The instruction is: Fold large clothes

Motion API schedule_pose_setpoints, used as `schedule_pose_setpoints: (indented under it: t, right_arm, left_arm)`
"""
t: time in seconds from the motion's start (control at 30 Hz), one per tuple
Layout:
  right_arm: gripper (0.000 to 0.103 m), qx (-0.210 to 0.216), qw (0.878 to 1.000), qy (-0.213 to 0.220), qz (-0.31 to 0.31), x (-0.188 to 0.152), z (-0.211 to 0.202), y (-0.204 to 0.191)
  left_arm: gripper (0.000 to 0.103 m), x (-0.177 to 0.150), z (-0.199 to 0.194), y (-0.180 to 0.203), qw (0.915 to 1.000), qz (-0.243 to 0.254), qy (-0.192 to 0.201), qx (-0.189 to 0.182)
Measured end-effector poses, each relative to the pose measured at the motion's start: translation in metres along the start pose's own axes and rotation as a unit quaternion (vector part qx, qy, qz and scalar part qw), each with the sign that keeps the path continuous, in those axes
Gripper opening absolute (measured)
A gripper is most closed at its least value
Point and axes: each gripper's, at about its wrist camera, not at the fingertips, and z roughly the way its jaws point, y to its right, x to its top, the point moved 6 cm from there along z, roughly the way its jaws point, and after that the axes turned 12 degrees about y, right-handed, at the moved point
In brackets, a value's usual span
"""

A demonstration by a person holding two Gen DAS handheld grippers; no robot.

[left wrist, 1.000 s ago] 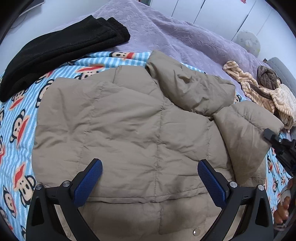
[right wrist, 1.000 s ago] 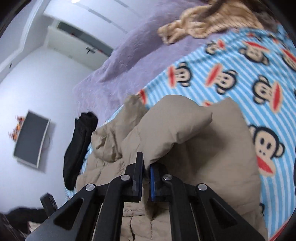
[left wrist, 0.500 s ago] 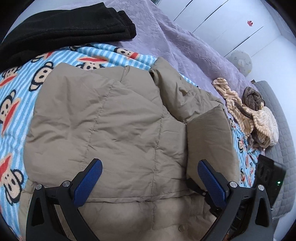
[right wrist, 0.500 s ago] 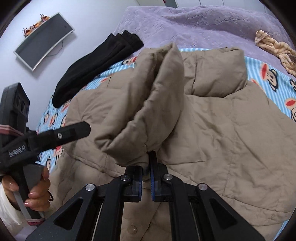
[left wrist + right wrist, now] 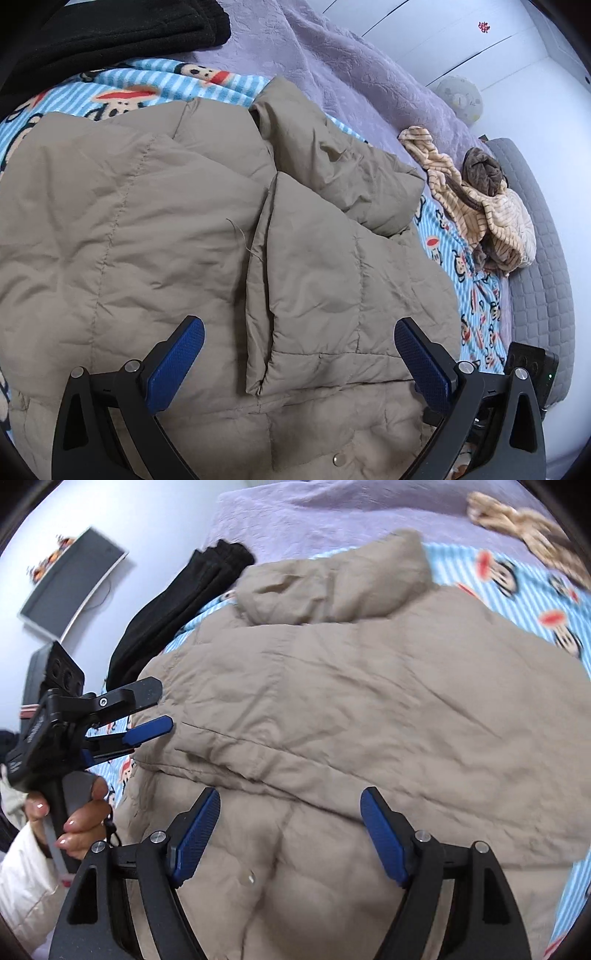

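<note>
A large beige puffer jacket (image 5: 155, 229) lies spread on the monkey-print blanket (image 5: 122, 88). Its right sleeve (image 5: 325, 280) lies folded across the body, cuff near the hem. My left gripper (image 5: 299, 354) is open and empty, hovering over the hem by that cuff. My right gripper (image 5: 290, 834) is open and empty above the jacket (image 5: 369, 686) near its hem. The left gripper also shows in the right wrist view (image 5: 147, 709), open, at the jacket's left edge.
A folded black garment (image 5: 103, 33) lies at the far left on the purple bedspread (image 5: 332, 70). A striped beige and brown clothes pile (image 5: 480, 206) lies at the right. A grey cushion (image 5: 543, 258) borders the right side. A wall screen (image 5: 70, 590) hangs at left.
My right gripper carried the sleeve across the jacket's body, opened and let it go. The sleeve now lies flat on the jacket. My left gripper stayed open over the hem.
</note>
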Motion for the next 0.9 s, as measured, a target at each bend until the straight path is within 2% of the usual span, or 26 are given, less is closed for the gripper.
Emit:
schedule_pose_setpoints:
  t: [0.03,0.07,0.13,0.17,0.2,0.23,0.3,0.37,0.47,0.63,0.73,0.8,0.9]
  right_arm:
    - [0.081,0.005,1.000,-0.002,0.022,-0.005,-0.009,0.013]
    - [0.077,0.012,0.999,-0.006,0.045,-0.012,-0.017,0.025]
    - [0.058,0.022,0.996,-0.017,0.084,-0.024,-0.031,0.050]
    - [0.044,0.017,0.995,-0.022,0.099,-0.030,-0.034,0.061]
    - [0.034,0.009,0.994,-0.024,0.109,-0.034,-0.037,0.069]
    - [0.028,-0.001,0.993,-0.020,0.118,-0.037,-0.039,0.079]
    - [0.017,-0.020,0.992,-0.004,0.127,-0.035,-0.044,0.094]
    - [0.014,-0.045,0.991,0.012,0.122,-0.032,-0.052,0.108]
    - [0.013,-0.106,0.991,0.024,0.075,-0.017,-0.056,0.116]
    - [0.011,-0.188,0.981,0.048,0.018,0.004,-0.074,0.138]
    - [0.008,-0.202,0.978,0.057,0.013,0.013,-0.080,0.161]
    - [0.008,-0.213,0.976,0.045,0.008,0.010,-0.071,0.175]
    - [0.006,-0.207,0.977,0.033,0.024,0.002,-0.055,0.190]
  left_arm:
    - [0.103,0.000,0.007,0.001,0.9999,0.008,-0.005,0.011]
    - [0.098,-0.001,0.013,0.002,0.9996,0.017,-0.009,0.021]
    - [0.070,-0.003,0.026,0.009,0.9983,0.037,-0.027,0.035]
    - [0.038,-0.006,0.033,0.014,0.9975,0.044,-0.042,0.035]
    - [0.014,-0.010,0.037,0.018,0.9970,0.044,-0.055,0.031]
    - [0.012,-0.010,0.039,0.022,0.9973,0.040,-0.056,0.025]
    - [0.011,-0.004,0.029,0.032,0.9982,0.048,-0.027,0.026]
    - [0.011,0.004,0.012,0.032,0.9990,0.042,0.004,0.019]
    - [0.011,0.012,-0.010,0.020,0.9981,0.041,0.032,0.034]
    - [0.011,0.001,-0.006,-0.011,0.9962,0.045,0.013,0.074]
    - [0.011,-0.013,0.006,-0.019,0.9934,0.062,0.008,0.097]
    - [0.014,-0.017,0.007,-0.021,0.9923,0.064,0.012,0.105]
    - [0.015,-0.015,0.001,-0.023,0.9899,0.072,0.018,0.121]
